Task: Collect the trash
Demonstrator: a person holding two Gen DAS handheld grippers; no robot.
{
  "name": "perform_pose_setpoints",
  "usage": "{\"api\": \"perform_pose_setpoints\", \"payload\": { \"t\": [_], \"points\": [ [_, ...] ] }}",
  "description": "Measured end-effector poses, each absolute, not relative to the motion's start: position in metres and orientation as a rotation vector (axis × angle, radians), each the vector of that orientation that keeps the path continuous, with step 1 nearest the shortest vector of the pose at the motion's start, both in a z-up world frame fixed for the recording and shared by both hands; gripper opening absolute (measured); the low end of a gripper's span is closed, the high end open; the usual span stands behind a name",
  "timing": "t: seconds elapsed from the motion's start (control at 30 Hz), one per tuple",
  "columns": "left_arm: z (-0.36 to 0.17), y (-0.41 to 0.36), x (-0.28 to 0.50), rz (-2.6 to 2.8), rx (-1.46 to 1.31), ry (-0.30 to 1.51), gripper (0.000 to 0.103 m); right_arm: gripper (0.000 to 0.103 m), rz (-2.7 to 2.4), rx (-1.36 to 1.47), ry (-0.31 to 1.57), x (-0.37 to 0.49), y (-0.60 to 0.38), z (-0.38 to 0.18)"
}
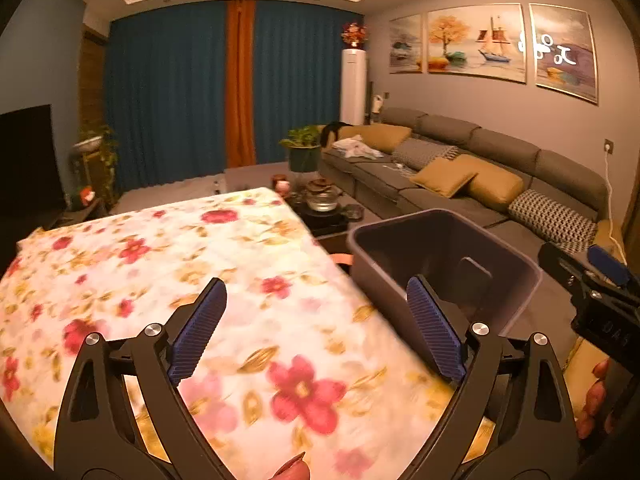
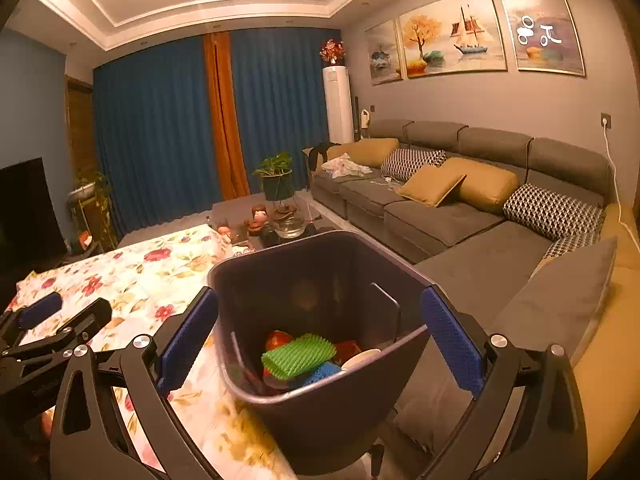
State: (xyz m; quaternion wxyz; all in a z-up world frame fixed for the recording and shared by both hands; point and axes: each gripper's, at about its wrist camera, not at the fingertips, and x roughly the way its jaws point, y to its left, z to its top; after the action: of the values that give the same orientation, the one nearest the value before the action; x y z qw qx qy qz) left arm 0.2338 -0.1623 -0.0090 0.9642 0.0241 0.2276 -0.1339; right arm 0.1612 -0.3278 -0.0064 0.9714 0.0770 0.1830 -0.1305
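Observation:
A dark grey trash bin (image 2: pixel 332 404) stands beside the table covered in a floral cloth (image 2: pixel 132 276). Inside it lie a green foam net (image 2: pixel 298 354), a blue foam net (image 2: pixel 318 376), a red piece (image 2: pixel 278 340) and a white piece (image 2: pixel 362 358). My right gripper (image 2: pixel 320 348) is open and empty, its blue pads on either side of the bin's mouth, above it. My left gripper (image 1: pixel 316 328) is open and empty above the floral cloth (image 1: pixel 168 272), with the bin (image 1: pixel 440 256) to its right. No trash shows on the cloth.
A grey sectional sofa (image 2: pixel 460 216) with yellow and patterned cushions runs along the right wall. A low coffee table (image 2: pixel 280 228) with a glass bowl, figurines and a potted plant stands beyond the floral table. Blue curtains and a TV (image 2: pixel 24 208) lie further back.

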Motion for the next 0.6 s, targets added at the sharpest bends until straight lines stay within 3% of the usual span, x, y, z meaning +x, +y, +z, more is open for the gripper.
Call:
{"api": "perform_pose_setpoints", "payload": {
  "t": [0.6],
  "points": [
    [0.006,-0.077,0.131,-0.160,0.007,0.421,0.096,0.097,-0.193,0.104,0.318,0.077,-0.254,0.008]
  ]
}}
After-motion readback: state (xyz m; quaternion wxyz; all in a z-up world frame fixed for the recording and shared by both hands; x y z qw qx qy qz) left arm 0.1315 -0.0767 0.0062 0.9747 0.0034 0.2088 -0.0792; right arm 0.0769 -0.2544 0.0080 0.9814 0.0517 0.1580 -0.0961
